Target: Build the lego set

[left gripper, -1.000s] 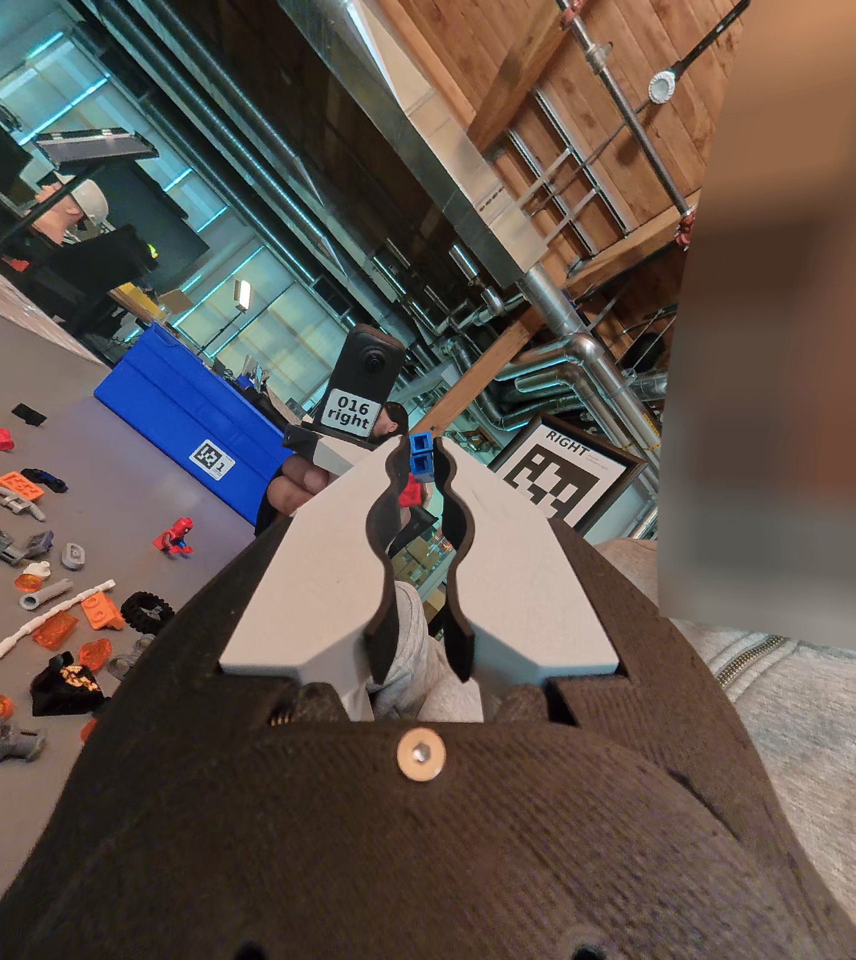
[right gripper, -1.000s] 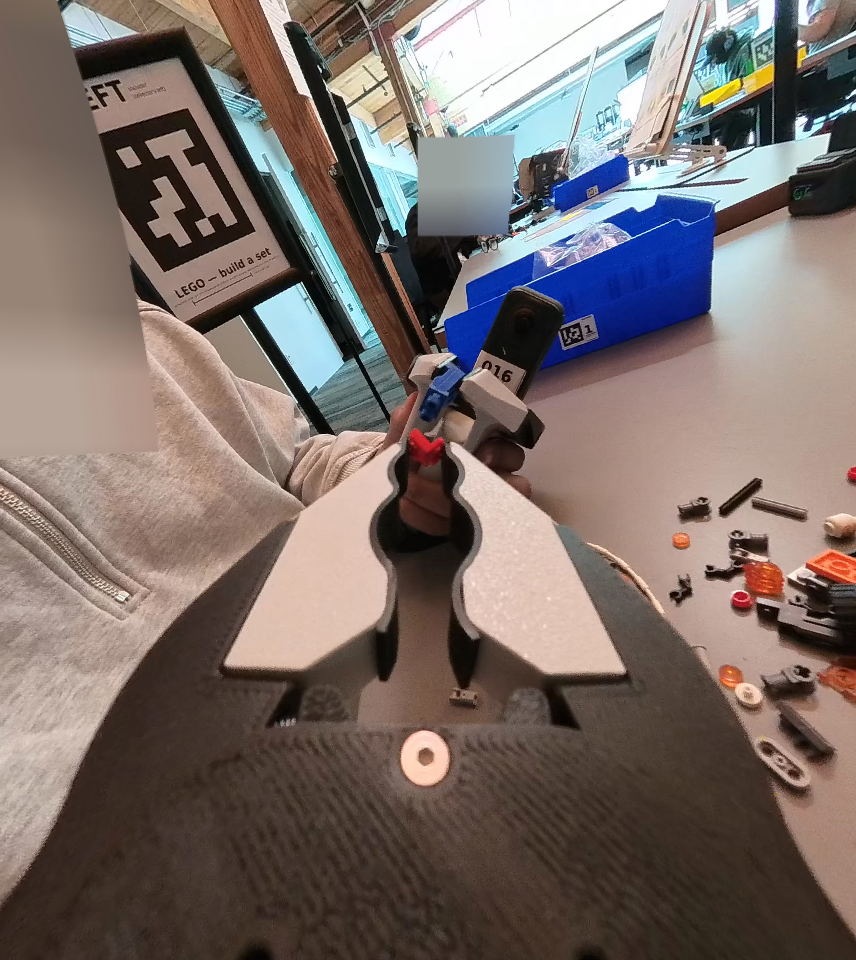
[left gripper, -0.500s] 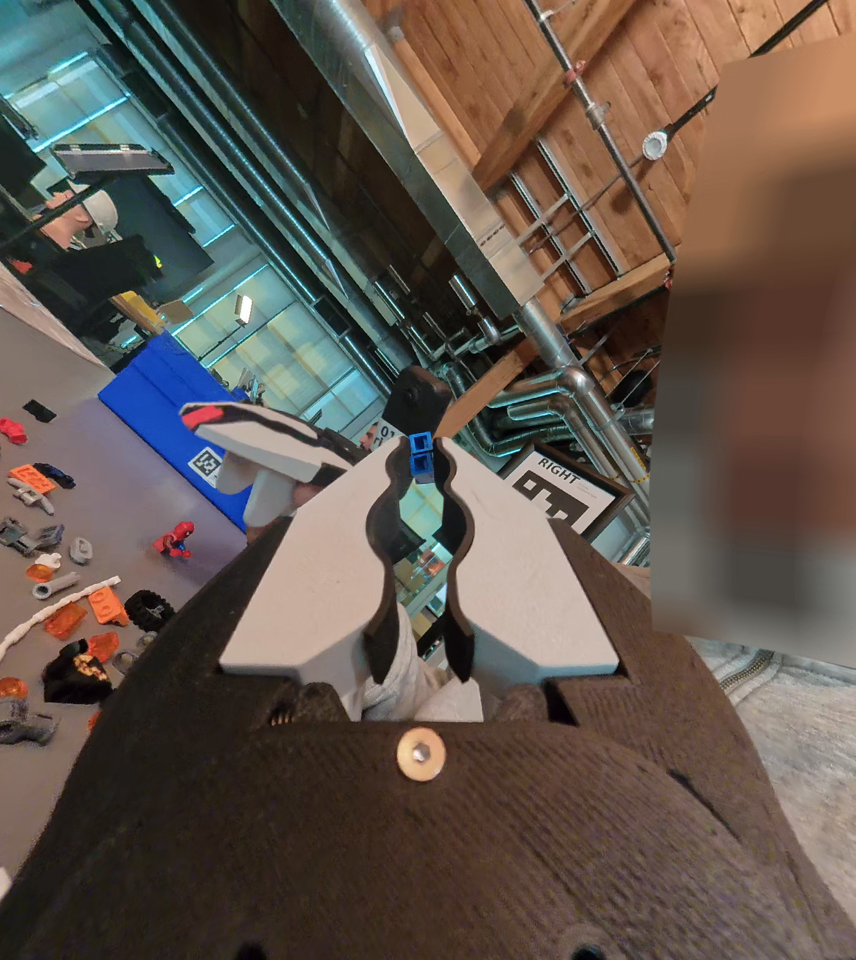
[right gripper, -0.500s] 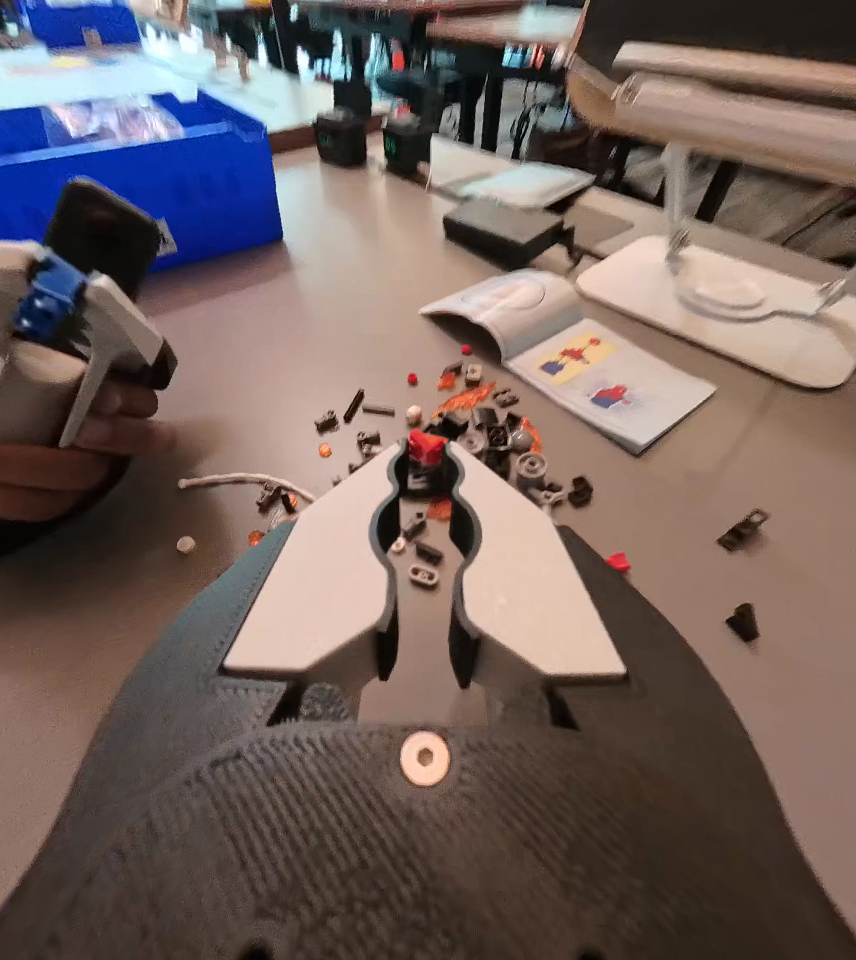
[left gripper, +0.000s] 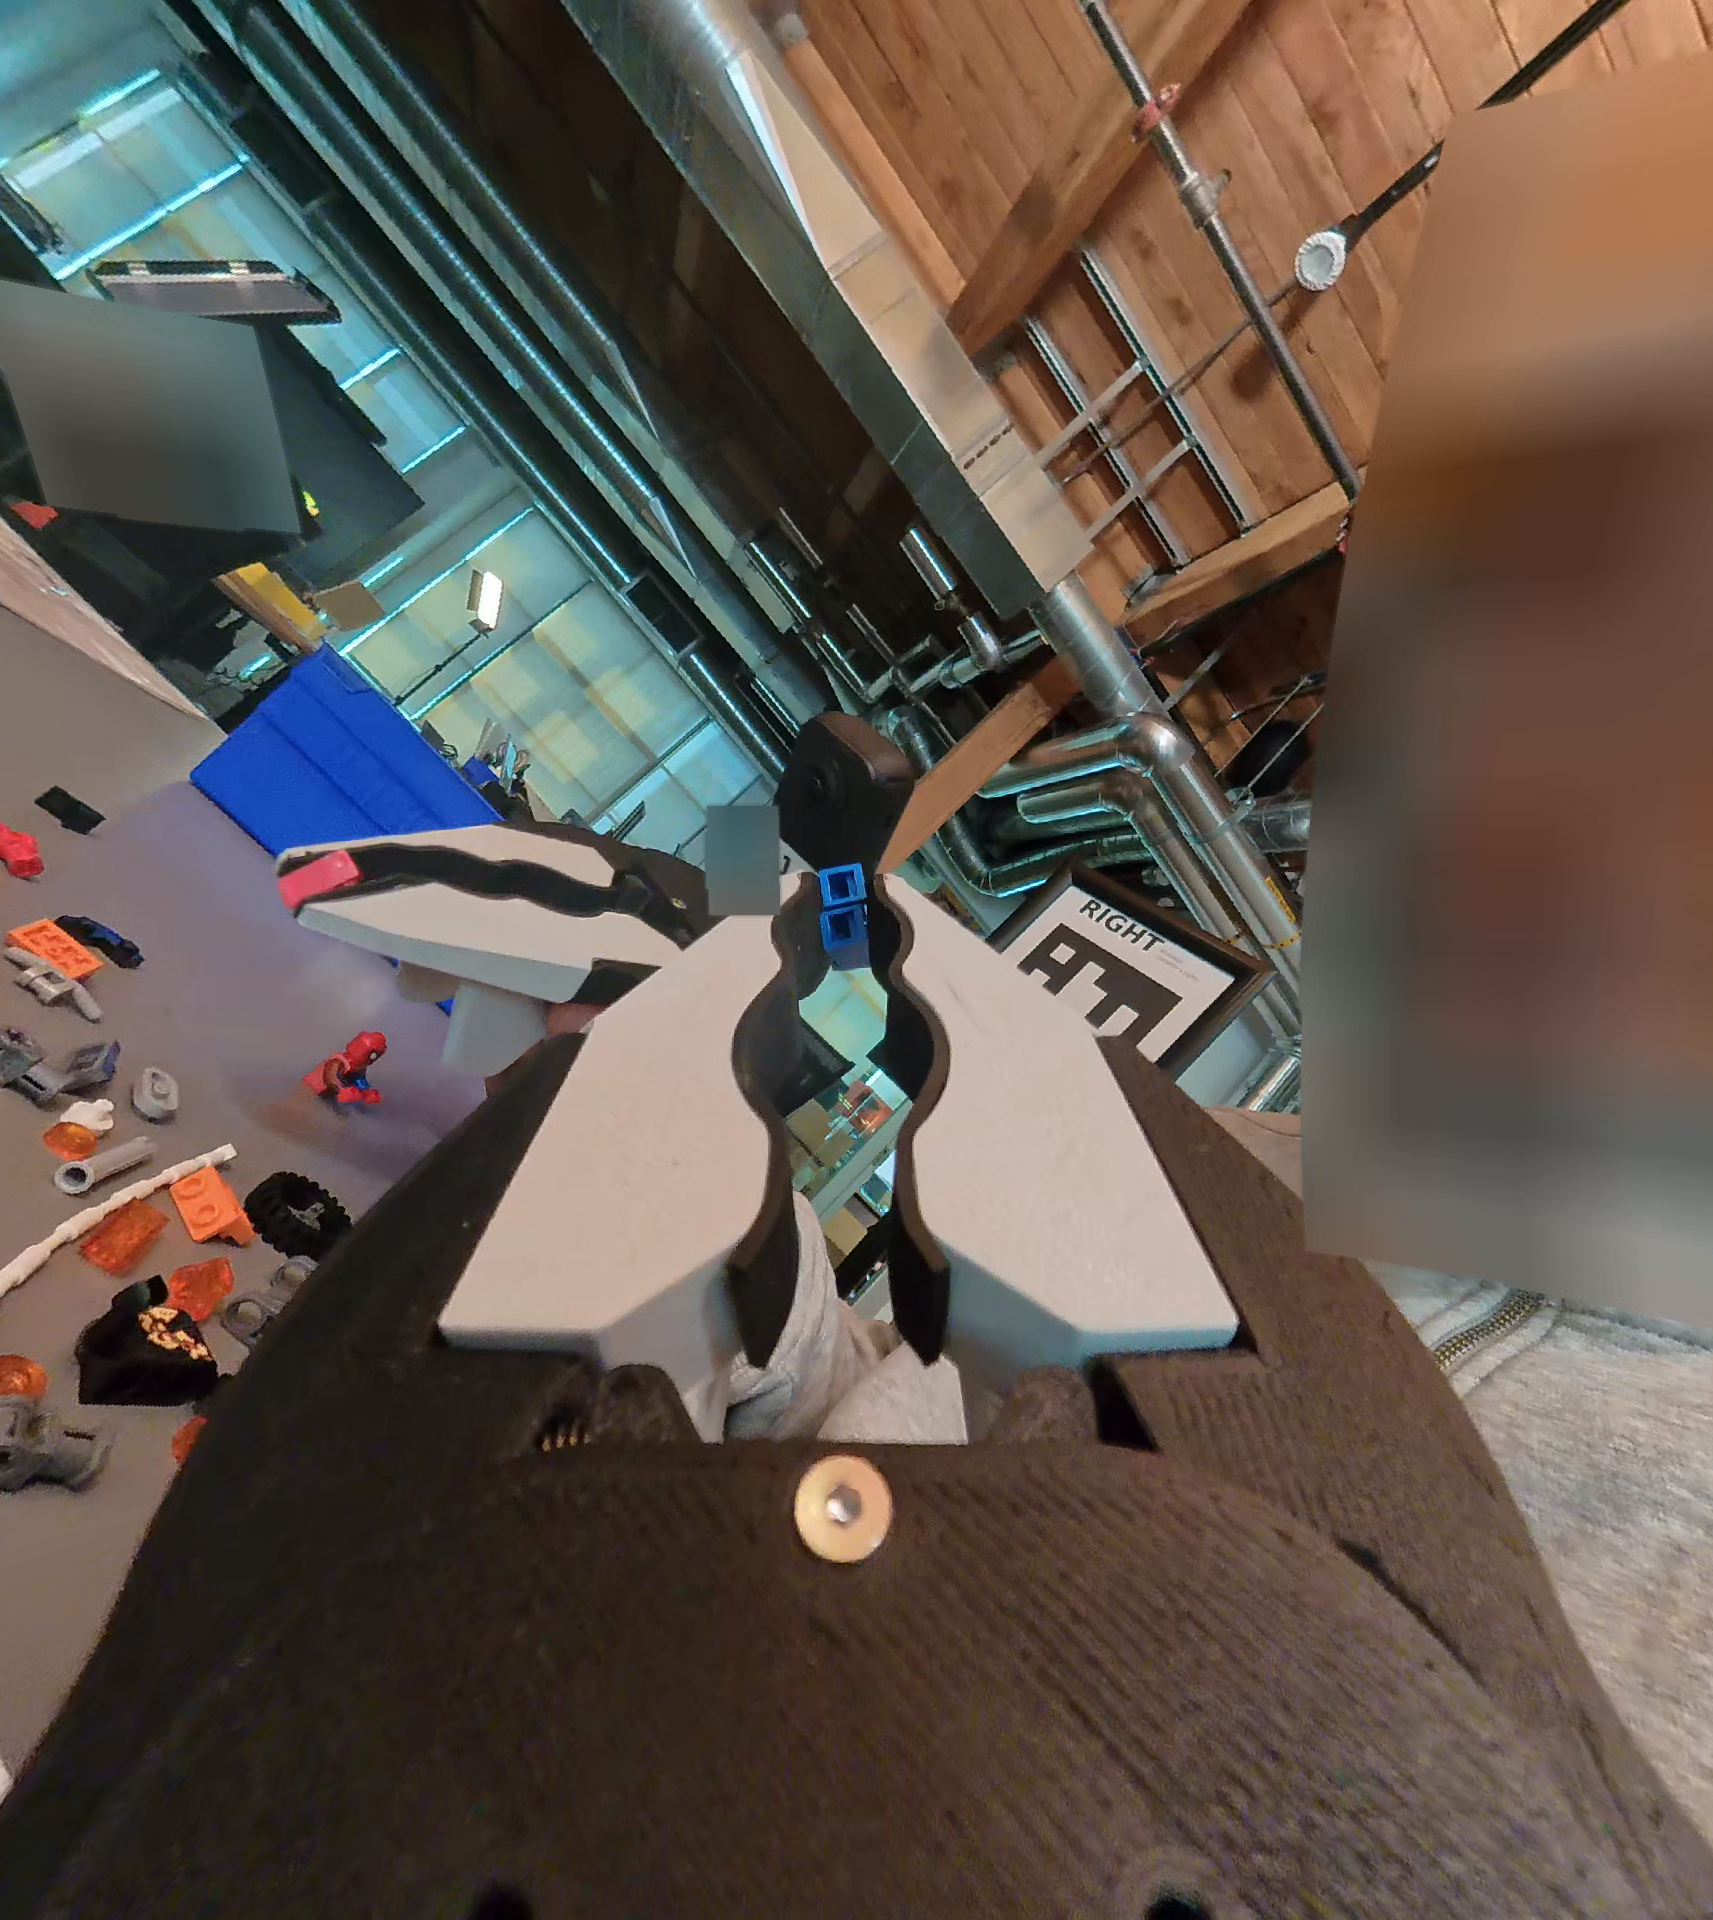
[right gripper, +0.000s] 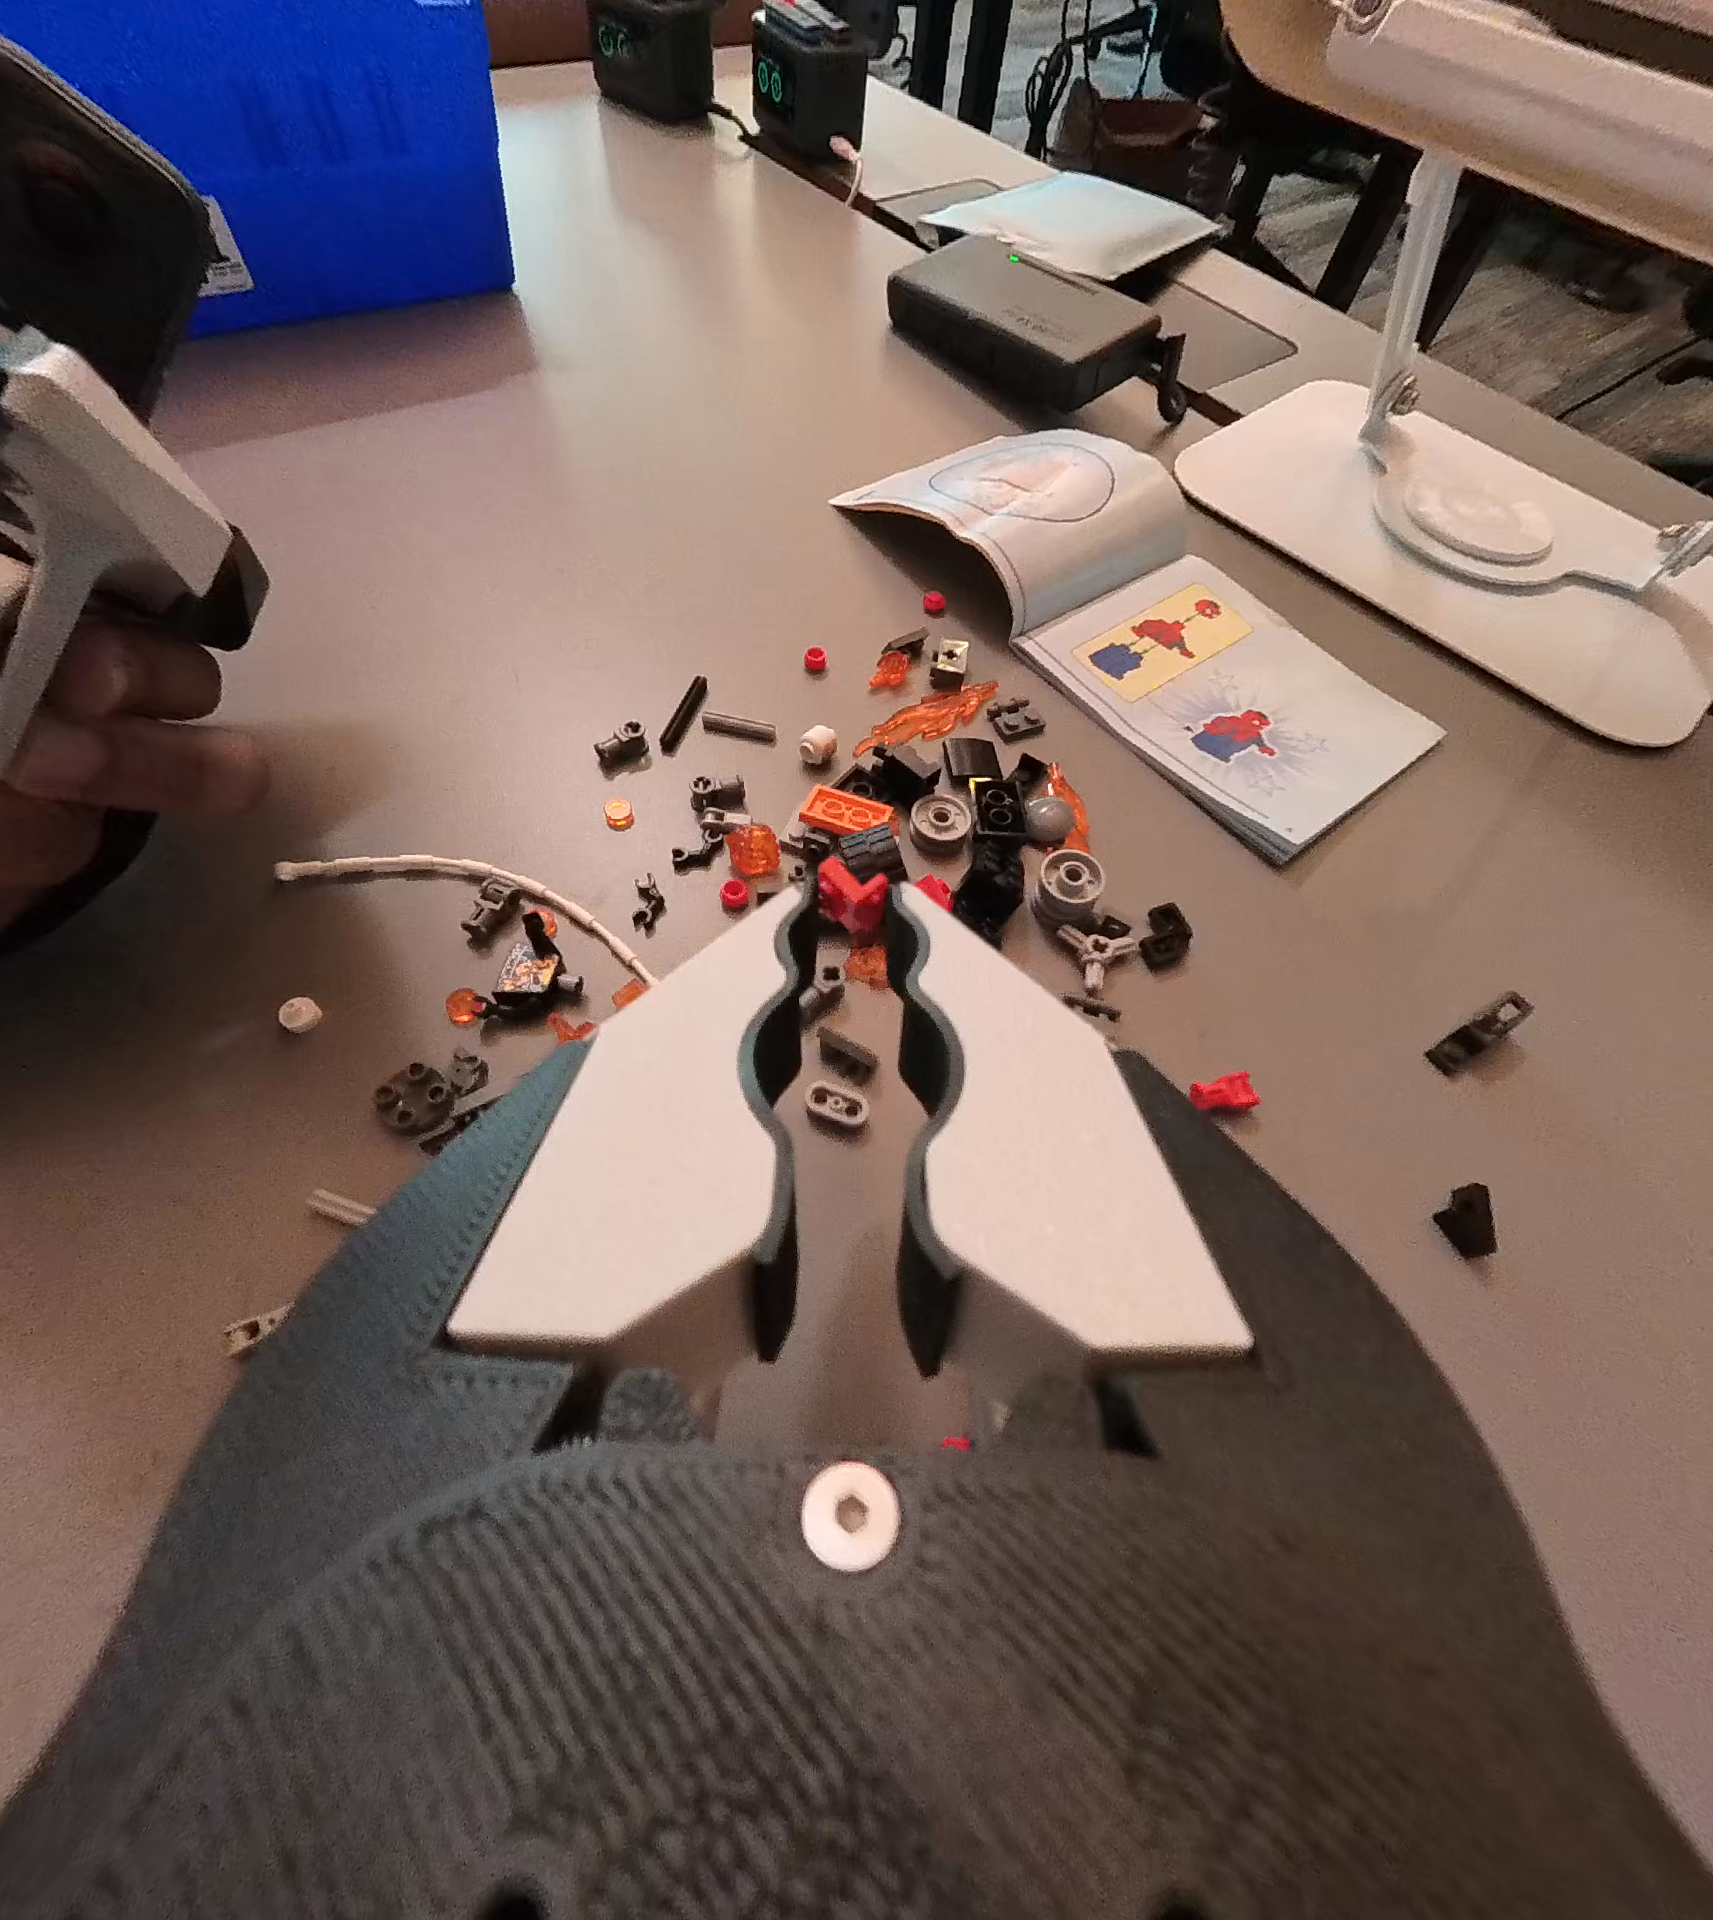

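Blue brick (left gripper: 841, 920) pinched at left tool (left gripper: 839, 914) tips, red piece (right gripper: 853, 896) in right tool (right gripper: 854, 906) tips

Two grippers are in view, the left gripper (left gripper: 841, 914) and the right gripper (right gripper: 854, 902), each pinching one piece: one blue brick (left gripper: 839, 916) and one red piece (right gripper: 852, 896). The table (right gripper: 540, 499) bears one open instruction booklet (right gripper: 1184, 665), one blue bin (right gripper: 332, 135), one white lamp base (right gripper: 1454, 551), one minifigure (left gripper: 350, 1068), one black tyre (left gripper: 296, 1214), one white segmented cord (right gripper: 447, 871) and two round grey wheel hubs (right gripper: 939, 823).
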{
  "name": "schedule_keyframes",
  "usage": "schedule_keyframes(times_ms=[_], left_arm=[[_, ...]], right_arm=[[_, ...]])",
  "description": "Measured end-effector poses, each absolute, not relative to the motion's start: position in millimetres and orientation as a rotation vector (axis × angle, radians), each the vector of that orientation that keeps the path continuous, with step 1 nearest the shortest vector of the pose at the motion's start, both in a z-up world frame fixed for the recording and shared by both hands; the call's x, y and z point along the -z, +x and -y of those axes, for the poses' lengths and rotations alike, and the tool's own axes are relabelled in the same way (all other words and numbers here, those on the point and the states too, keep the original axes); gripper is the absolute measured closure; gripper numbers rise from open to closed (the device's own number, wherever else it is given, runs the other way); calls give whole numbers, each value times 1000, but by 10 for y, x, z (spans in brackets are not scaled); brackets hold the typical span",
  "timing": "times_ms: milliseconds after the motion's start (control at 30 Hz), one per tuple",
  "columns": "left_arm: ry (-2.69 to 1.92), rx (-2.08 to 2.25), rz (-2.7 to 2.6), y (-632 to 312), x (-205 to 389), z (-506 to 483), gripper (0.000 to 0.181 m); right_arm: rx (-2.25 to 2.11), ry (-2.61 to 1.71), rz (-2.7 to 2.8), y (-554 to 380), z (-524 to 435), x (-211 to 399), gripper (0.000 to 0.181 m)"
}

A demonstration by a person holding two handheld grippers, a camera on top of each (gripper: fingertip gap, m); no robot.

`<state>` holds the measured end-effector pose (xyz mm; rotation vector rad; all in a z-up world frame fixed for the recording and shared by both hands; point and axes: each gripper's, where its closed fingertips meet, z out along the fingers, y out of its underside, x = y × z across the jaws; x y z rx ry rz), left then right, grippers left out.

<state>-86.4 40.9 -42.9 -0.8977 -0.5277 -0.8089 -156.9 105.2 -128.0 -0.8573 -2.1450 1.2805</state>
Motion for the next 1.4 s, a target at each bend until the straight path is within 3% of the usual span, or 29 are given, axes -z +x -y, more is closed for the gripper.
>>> schedule_keyframes(times_ms=[1400], left_arm=[[-895,817,541,-882,444,-411,174]], right_arm=[[-1111,-954,2242,-1612,-1122,1579,170]])
